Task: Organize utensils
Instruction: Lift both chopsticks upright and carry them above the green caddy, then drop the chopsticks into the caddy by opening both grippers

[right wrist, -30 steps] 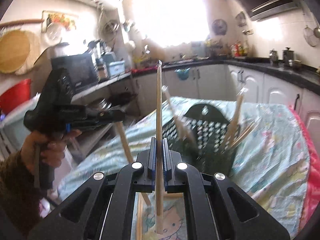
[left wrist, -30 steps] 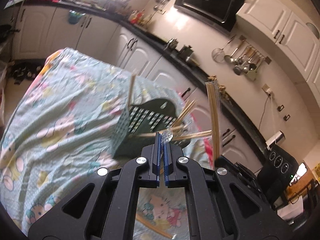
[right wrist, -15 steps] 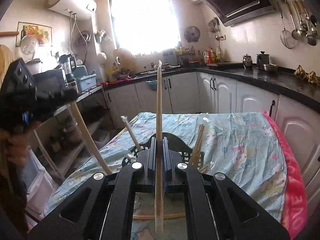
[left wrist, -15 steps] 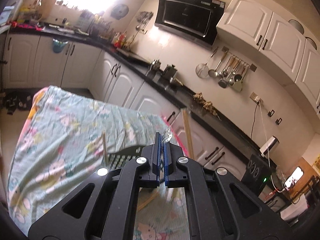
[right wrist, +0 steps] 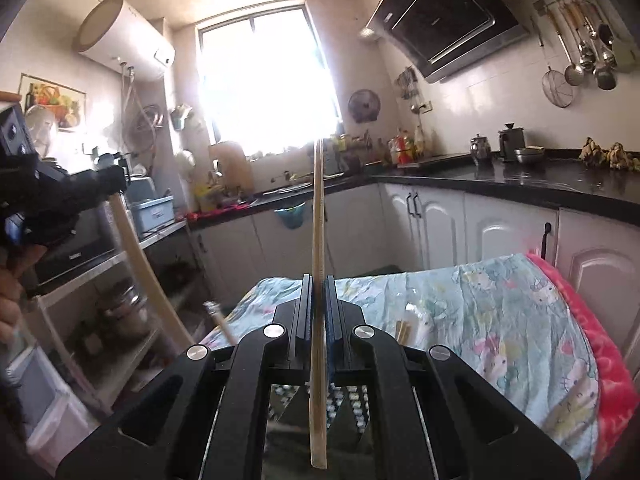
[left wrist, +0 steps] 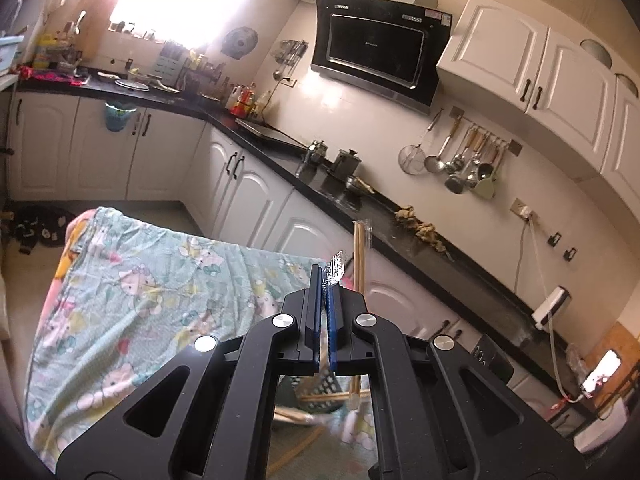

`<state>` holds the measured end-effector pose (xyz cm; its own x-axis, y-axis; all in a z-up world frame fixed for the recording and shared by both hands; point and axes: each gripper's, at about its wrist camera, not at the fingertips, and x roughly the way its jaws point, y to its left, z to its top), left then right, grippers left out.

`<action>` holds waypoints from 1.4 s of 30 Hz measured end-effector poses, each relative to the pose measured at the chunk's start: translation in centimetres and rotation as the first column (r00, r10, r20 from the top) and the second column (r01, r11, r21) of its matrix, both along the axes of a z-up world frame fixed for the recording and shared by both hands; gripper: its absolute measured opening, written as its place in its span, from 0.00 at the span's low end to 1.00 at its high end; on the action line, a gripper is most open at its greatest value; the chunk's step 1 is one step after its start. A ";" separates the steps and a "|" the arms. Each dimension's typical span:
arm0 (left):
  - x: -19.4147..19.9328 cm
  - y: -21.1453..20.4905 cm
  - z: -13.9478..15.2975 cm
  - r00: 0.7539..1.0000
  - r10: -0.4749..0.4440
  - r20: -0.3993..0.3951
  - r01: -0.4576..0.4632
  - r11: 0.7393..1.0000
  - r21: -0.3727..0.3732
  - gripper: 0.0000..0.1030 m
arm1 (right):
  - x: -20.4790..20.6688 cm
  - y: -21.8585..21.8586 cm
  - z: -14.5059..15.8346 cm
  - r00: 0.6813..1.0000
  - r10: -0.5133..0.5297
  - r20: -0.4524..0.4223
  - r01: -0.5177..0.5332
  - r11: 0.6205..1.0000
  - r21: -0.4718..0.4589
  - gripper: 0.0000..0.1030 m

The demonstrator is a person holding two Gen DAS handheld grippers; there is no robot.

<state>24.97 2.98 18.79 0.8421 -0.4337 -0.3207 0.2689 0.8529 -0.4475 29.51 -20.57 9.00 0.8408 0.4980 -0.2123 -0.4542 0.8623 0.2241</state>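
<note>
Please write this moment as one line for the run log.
left gripper: shut on wrapped chopsticks | right gripper: shut on upright chopstick pair | basket: below, on tablecloth

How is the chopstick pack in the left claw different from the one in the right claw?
The left claw pinches its wrapped pack by the crimped end, so it hangs slanting below. The right claw grips its pack lower on its length, standing upright. Both claws are closed on sealed chopsticks.

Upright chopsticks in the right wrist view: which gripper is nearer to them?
Right. The right gripper is shut on the upright chopsticks, pads touching them. The left gripper is apart, off to their left, gripping its own pale wrapped stick.
</note>
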 end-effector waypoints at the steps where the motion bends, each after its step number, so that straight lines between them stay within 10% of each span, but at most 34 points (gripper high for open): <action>1: 0.5 -0.1 -0.3 1.000 0.007 -0.006 -0.007 1.000 0.011 0.01 | 0.4 0.3 -0.3 1.000 -0.014 0.006 0.014 1.000 -0.005 0.05; 19: 3.7 -0.6 -7.4 0.995 0.024 -0.100 -0.017 0.997 0.075 0.01 | 1.5 2.3 -6.1 0.972 -0.182 0.146 0.192 0.980 -0.059 0.05; 42: 3.4 -0.8 -10.2 0.988 0.023 -0.154 -0.016 0.999 0.048 0.01 | 1.1 1.9 -5.3 0.970 -0.204 0.130 0.213 0.975 -0.064 0.06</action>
